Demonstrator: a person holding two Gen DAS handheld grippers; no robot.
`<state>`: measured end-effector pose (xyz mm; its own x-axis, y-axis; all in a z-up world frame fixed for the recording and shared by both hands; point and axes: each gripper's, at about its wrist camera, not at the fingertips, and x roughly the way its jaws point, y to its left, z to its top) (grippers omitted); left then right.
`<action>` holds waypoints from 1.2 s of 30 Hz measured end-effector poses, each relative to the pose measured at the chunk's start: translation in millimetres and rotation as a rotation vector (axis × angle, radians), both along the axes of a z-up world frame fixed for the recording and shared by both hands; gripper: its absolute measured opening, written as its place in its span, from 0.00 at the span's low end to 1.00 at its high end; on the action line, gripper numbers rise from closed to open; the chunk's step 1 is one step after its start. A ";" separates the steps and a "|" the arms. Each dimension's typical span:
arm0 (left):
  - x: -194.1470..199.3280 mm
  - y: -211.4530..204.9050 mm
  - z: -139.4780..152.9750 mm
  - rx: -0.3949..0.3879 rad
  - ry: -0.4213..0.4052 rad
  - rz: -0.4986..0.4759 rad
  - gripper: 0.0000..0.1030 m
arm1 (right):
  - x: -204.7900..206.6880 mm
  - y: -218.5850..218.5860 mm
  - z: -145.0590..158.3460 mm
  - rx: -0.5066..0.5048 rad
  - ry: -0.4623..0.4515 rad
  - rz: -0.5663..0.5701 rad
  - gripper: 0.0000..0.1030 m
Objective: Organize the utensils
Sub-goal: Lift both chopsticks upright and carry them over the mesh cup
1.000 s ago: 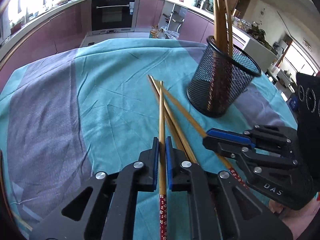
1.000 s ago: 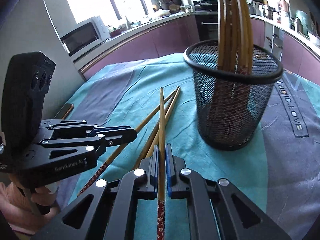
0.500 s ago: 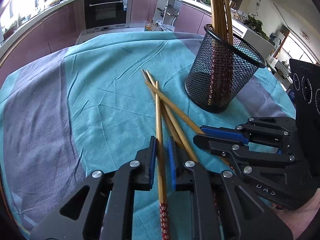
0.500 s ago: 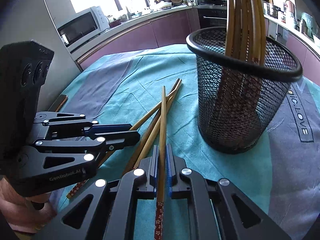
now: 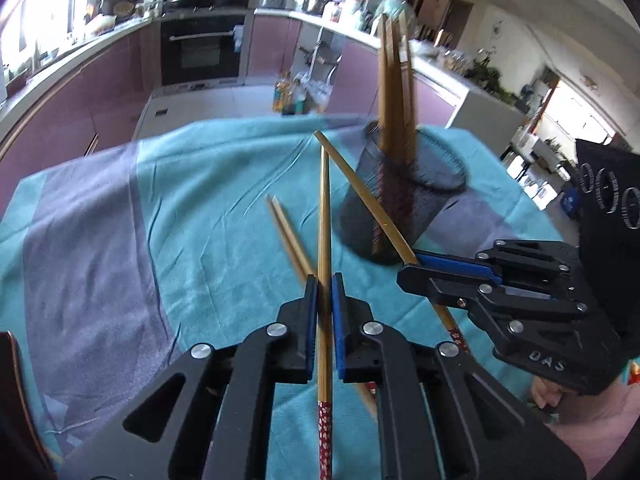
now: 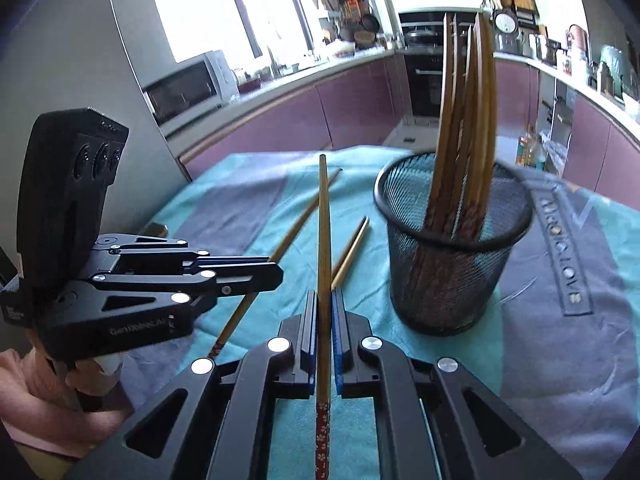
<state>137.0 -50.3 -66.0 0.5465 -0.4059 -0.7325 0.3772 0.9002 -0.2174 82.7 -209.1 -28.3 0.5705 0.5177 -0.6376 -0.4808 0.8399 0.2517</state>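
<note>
A: Eyes on the chopsticks. The left gripper (image 5: 324,280) has its blue pads pressed onto one bamboo chopstick (image 5: 323,216), pinched partway along, the plain tip pointing ahead toward the kitchen, the red flowered end trailing back under the camera.

B: And the right gripper (image 6: 325,298) is doing the very same: jaws clamped on a second chopstick (image 6: 323,232), shaft running straight out between the pads, patterned red handle (image 6: 322,436) at the near end.

A: From the left view you can see the right gripper (image 5: 432,276) off to the side, its chopstick (image 5: 360,196) slanting up and across, passing in front of the mesh cup (image 5: 400,208).

B: That black wire cup (image 6: 452,264) stands upright on the cloth, just right of my held stick, with a bundle of chopsticks (image 6: 464,104) already standing in it, tips up, leaning together.

A: Loose ones too: a pair of chopsticks (image 5: 286,228) lies flat on the cloth, just left of my held one, running under the left jaws.

B: I get one of those beside my stick (image 6: 352,248). The left gripper (image 6: 256,276) sits at my left.

A: All of it on a teal and grey tablecloth (image 5: 100,232), purple cabinets (image 6: 288,120) and a built-in oven (image 5: 202,52) behind.
</note>
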 end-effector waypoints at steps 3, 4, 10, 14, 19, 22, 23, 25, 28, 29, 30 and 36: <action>-4.7 3.2 15.9 -0.034 -0.022 -0.018 0.07 | -4.3 -10.0 11.8 0.027 -0.026 -0.007 0.06; -6.4 4.7 22.7 -0.046 -0.034 -0.022 0.07 | -4.9 -12.8 14.7 0.031 -0.034 -0.009 0.06; -15.7 12.8 54.4 -0.095 -0.096 -0.039 0.07 | -12.3 -25.6 34.0 0.063 -0.092 -0.025 0.06; -17.7 16.4 70.7 -0.126 -0.123 -0.046 0.07 | -12.7 -32.2 43.6 0.071 -0.131 -0.036 0.06; -18.8 17.7 88.0 -0.152 -0.149 -0.046 0.07 | -10.7 -39.7 56.3 0.084 -0.186 -0.059 0.06; -15.9 17.4 101.8 -0.168 -0.170 -0.048 0.07 | -5.9 -44.1 64.7 0.092 -0.214 -0.073 0.06; -15.7 16.0 105.4 -0.171 -0.177 -0.049 0.07 | -3.7 -46.0 67.3 0.096 -0.222 -0.077 0.06; -14.2 12.6 115.7 -0.173 -0.201 -0.051 0.07 | -0.5 -49.3 72.4 0.108 -0.236 -0.084 0.06; -8.6 9.5 128.5 -0.186 -0.235 -0.052 0.07 | 8.0 -52.7 81.3 0.123 -0.266 -0.107 0.06; -7.7 8.2 132.7 -0.190 -0.242 -0.053 0.07 | 10.7 -52.7 84.7 0.123 -0.280 -0.116 0.06; -6.1 6.1 138.1 -0.195 -0.253 -0.055 0.07 | 12.6 -52.4 88.2 0.121 -0.299 -0.122 0.06; 1.8 -8.1 164.1 -0.190 -0.311 -0.058 0.07 | 28.6 -52.7 98.5 0.129 -0.376 -0.163 0.06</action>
